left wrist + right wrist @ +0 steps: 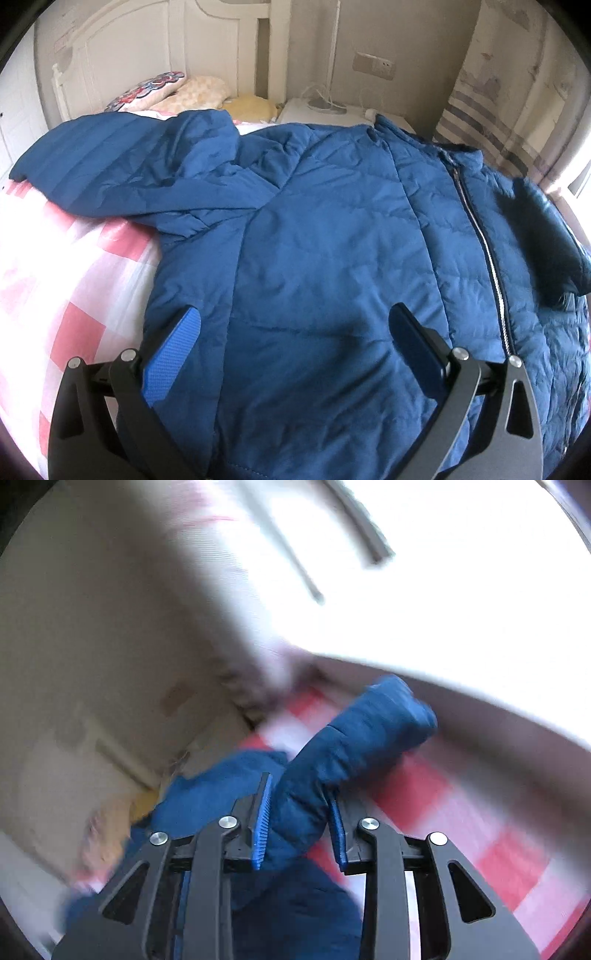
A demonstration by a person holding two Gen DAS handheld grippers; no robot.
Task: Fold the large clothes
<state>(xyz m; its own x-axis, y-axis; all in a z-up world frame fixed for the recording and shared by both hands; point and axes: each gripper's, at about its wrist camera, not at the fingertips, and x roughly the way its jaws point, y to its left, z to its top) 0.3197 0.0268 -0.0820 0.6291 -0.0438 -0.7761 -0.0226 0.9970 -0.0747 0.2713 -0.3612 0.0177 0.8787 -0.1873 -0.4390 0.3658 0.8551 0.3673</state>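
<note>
A blue quilted jacket (325,236) lies front up on a pink and white checked bed (74,280), its silver zipper (484,251) running down the right side. One sleeve (110,162) is spread out to the left. My left gripper (295,317) hovers open over the jacket's lower part, nothing between its blue pads. In the blurred right wrist view, my right gripper (299,794) is shut on the jacket's other sleeve (362,731), whose cuff end sticks out past the fingers above the bed (480,830).
Pillows (177,92) lie at the white headboard (147,48). A white bedside table (332,110) with a lamp base and cable stands behind the jacket. A striped curtain (491,122) hangs at the right. A bright window (461,572) fills the right wrist view's upper part.
</note>
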